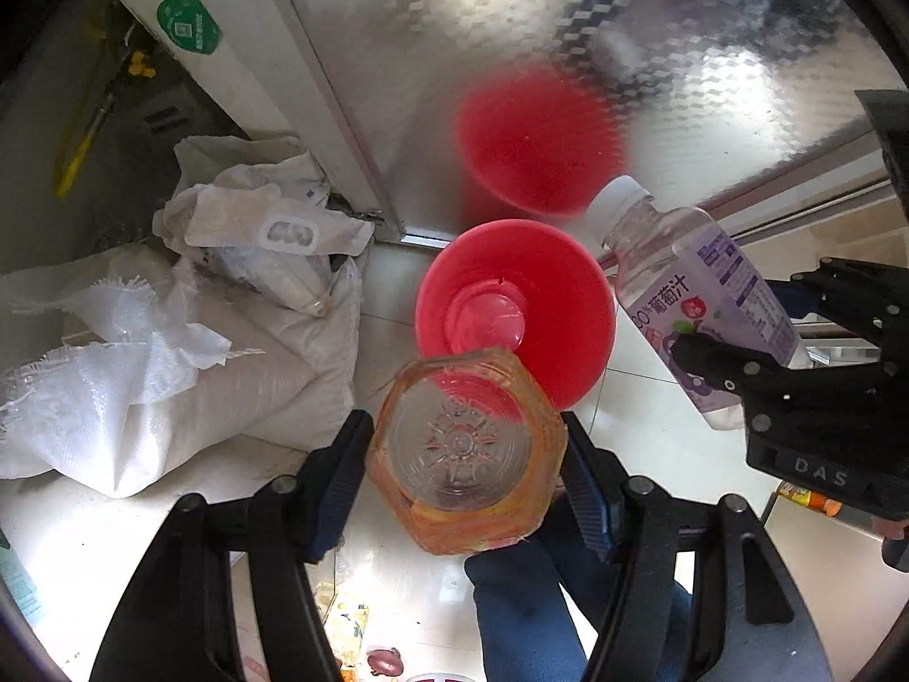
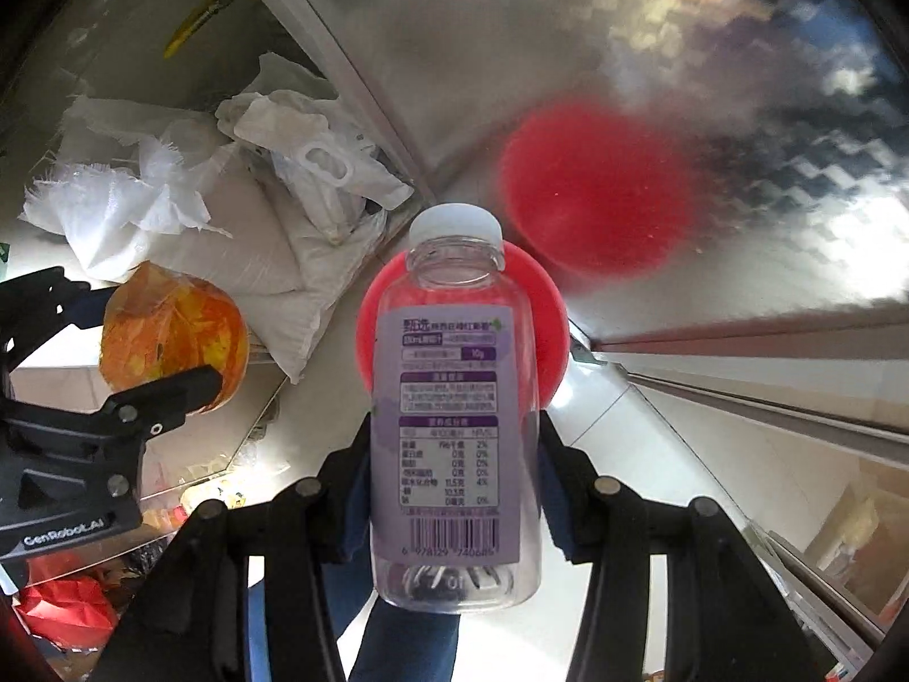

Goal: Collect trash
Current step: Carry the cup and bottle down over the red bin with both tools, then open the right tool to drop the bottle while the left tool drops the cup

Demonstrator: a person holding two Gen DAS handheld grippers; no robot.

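My left gripper [image 1: 466, 449] is shut on an orange-labelled clear hexagonal jar [image 1: 466, 449], seen bottom first, held above the floor just in front of a red bin [image 1: 568, 307]. The jar also shows in the right wrist view [image 2: 170, 335], with the left gripper [image 2: 142, 392] around it. My right gripper [image 2: 454, 454] is shut on an empty clear juice bottle [image 2: 454, 398] with a purple label and white cap, pointing at the red bin [image 2: 554, 335]. The bottle [image 1: 693, 295] and right gripper [image 1: 755, 364] show at the right of the left wrist view.
White woven sacks and crumpled bags [image 1: 170, 341] lie on the tiled floor left of the bin. A shiny metal cabinet door [image 1: 511, 28] behind the bin reflects it. Loose litter [image 2: 74, 602] lies at the lower left. A blue-trousered leg [image 1: 522, 608] is below.
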